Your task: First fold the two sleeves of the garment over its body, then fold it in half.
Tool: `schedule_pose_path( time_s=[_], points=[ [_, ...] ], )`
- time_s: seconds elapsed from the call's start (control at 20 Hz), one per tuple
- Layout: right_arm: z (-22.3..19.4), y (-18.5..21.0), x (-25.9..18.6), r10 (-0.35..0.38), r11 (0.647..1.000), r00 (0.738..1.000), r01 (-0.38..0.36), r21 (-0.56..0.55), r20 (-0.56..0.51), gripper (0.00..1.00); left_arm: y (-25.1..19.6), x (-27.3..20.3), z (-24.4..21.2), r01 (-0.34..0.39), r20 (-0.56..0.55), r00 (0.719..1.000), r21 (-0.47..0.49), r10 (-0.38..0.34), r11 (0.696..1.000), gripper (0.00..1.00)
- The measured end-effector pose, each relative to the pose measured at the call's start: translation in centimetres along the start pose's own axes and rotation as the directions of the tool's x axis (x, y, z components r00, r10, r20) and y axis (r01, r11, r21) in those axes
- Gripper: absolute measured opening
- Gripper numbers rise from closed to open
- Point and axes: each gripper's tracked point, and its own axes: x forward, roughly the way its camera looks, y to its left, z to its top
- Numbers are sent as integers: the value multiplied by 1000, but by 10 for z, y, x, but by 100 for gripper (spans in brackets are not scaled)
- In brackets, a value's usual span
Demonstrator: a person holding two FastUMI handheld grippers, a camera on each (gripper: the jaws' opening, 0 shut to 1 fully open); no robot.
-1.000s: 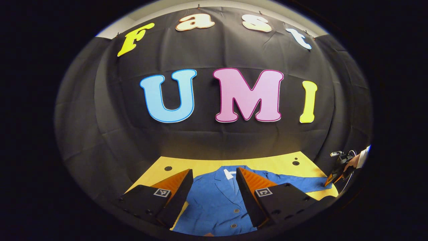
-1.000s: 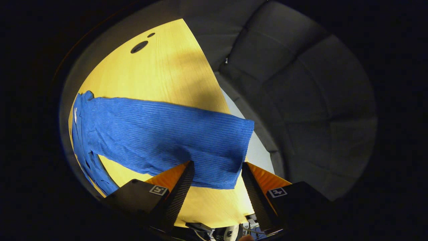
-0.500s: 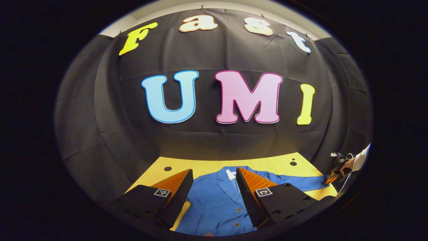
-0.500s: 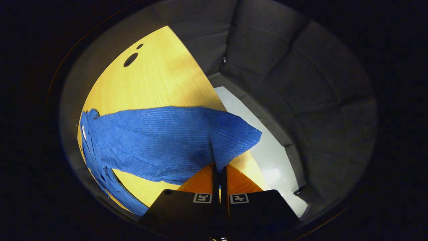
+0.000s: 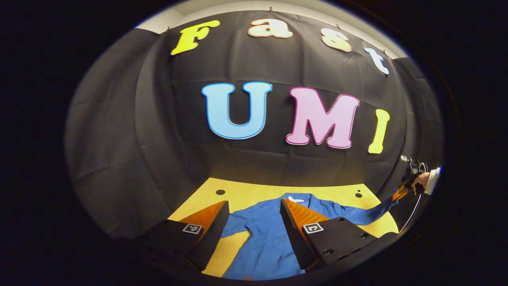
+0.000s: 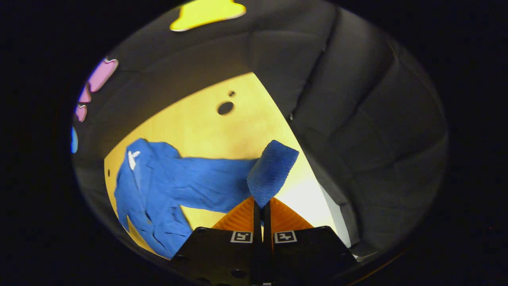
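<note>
Right gripper (image 6: 261,204) pinches the cuff of the blue jacket's sleeve (image 6: 272,171), lifted off the yellow table (image 6: 198,123). Its long arm stretches away leftward to the jacket (image 6: 151,198). Left gripper (image 5: 254,216) hangs open over it.

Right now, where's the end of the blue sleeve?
In the right gripper view the sleeve end is pinched in the right gripper, lifted above the yellow table.

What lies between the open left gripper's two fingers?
In the left gripper view, the blue ribbed jacket and bare yellow wooden table lie beneath the left gripper.
</note>
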Motion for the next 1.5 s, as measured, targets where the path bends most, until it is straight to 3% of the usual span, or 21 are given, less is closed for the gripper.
schedule_pose_path(
  time_s=[0.2,0.35,0.4,0.45,0.6,0.7,0.85,1.0,1.1,1.3,1.35,1.5],
  points=[
    [57,128,-68,134,988,978,-120,-99,157,5,67,-20,1,-63,27,998,-76,65,995,75],
    [65,229,-96,258,962,954,-237,-138,156,5,105,-30,-5,-100,26,994,-141,104,985,74],
    [63,256,-97,267,954,951,-238,-182,155,4,118,-33,-7,-120,31,992,-148,126,982,71],
    [45,296,-92,292,940,945,-256,-225,145,4,131,-36,-11,-147,31,988,-147,154,978,74],
    [0,391,-61,403,892,913,-376,-252,62,5,159,-46,-25,-208,19,977,-146,213,967,71],
    [-24,434,-29,465,855,885,-442,-273,25,4,168,-54,-32,-223,21,973,-165,229,961,75],
    [-78,477,20,482,828,873,-481,-288,-74,5,183,-65,-50,-265,21,962,-152,271,952,75],
    [-130,522,48,529,797,830,-558,-230,-178,5,199,-75,-74,-336,-42,942,-140,334,931,72],
    [-152,542,72,526,803,826,-560,-201,-202,5,205,-81,-88,-375,-83,927,-152,366,914,75],
    [-181,549,100,472,839,845,-518,-166,-252,5,208,-87,-100,-414,-119,909,-156,399,897,77],
    [-186,555,101,482,836,834,-530,-147,-269,6,207,-87,-102,-416,-121,908,-150,401,897,72],
    [-200,583,79,575,787,755,-615,-38,-317,12,202,-82,-110,-407,-135,911,-148,389,901,75]
  ],
)
